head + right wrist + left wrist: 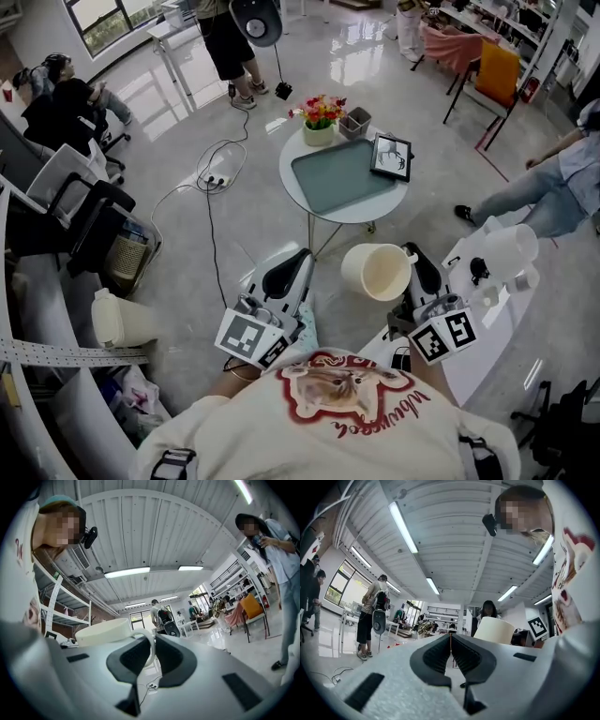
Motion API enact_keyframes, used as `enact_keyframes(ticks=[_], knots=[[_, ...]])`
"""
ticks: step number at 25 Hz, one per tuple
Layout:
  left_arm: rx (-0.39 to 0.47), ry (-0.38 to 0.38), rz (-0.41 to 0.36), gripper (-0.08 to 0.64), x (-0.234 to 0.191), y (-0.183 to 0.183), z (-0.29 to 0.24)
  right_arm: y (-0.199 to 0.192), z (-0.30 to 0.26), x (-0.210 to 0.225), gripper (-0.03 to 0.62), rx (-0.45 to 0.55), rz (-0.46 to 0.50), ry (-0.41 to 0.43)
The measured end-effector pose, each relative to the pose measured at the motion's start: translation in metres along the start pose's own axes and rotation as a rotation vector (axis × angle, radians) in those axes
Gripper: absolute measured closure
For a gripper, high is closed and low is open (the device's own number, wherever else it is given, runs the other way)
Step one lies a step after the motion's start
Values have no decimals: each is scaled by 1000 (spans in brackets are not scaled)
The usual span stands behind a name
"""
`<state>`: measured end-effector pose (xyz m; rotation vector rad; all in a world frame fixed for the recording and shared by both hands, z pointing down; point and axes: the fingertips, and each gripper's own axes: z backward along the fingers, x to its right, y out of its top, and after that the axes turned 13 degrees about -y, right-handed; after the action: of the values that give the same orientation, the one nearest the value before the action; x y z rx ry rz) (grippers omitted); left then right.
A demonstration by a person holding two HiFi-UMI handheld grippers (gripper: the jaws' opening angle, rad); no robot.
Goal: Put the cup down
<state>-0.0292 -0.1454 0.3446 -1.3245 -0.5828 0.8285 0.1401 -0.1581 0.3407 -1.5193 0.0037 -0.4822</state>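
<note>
- The left hand-held gripper [286, 274] sits lower centre-left in the head view, over the floor. In its own view [451, 641] the jaws are pressed together with nothing between them, so it plays no part in the hold.
- The round bench [292, 192] stands upper centre and carries a tray [342, 176]. The tray's flat middle looks bare, which by my reading makes it the likeliest landing spot, though the task names none.
- The cup [375, 272] hangs in the air just right of centre, below the round bench and over the floor, resting on nothing. Its mouth faces up toward the camera and it looks empty. It also shows right of centre in the left gripper view [494, 630] and left of centre in the right gripper view [101, 632].
- The right hand-held gripper [417, 261] is touching the cup's right side. In its own view [151, 646] the jaws are clamped on the cup's looped handle.
- A white bench [473, 352] runs down the right edge, with a jug [511, 248] on it. It is the nearer surface.
- Step in hand — carrying; the putting down has not begun. Next the cup must be brought over a bench, lowered upright until its base sits flat, and only then the jaws spread off the handle.
</note>
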Motion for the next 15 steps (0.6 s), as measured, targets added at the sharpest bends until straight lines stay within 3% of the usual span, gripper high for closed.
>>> enact_keyframes(ticks=[15], knots=[[-5, -99, 22, 543, -157, 13, -84, 3, -159, 15, 543, 30, -20, -87]])
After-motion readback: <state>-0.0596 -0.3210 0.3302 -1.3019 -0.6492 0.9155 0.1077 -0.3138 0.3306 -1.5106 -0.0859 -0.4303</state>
